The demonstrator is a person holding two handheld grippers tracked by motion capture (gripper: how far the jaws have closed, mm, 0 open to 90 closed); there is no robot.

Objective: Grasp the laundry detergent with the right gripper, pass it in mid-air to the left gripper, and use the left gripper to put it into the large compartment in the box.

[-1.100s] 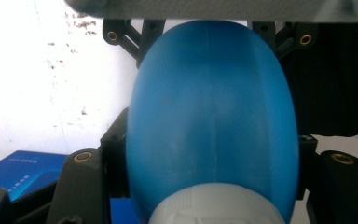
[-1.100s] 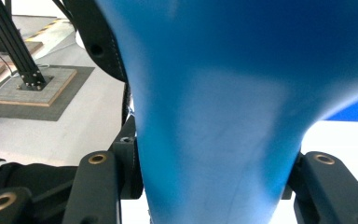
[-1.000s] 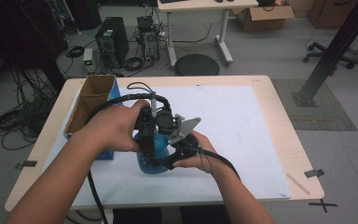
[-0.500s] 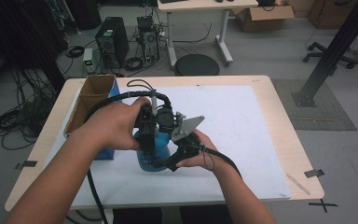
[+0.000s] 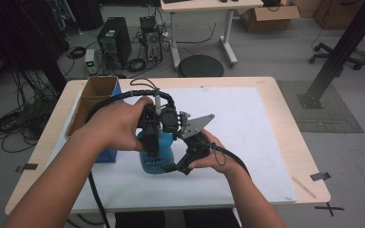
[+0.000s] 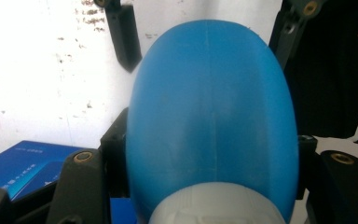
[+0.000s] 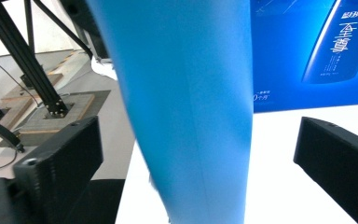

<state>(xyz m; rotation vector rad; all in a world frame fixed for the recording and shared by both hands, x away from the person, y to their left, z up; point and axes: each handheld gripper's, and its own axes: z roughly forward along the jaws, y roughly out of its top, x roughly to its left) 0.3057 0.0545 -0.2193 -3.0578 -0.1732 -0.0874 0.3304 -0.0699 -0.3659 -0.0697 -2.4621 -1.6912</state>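
Bare forearms, black left gripper (image 5: 153,135), black ribbed jaws, brass screws, black cables, grey three-cornered plate (image 5: 197,125)

High view overlooks table (image 5: 266,118); gripper views close on bottle (image 6: 209,121).

Blue bottle (image 5: 156,156) top hidden under left gripper (image 5: 153,130) and hand in high view. Its base is cut off in right gripper view, cap mostly cut off in left gripper view. Bottle label too small to read.
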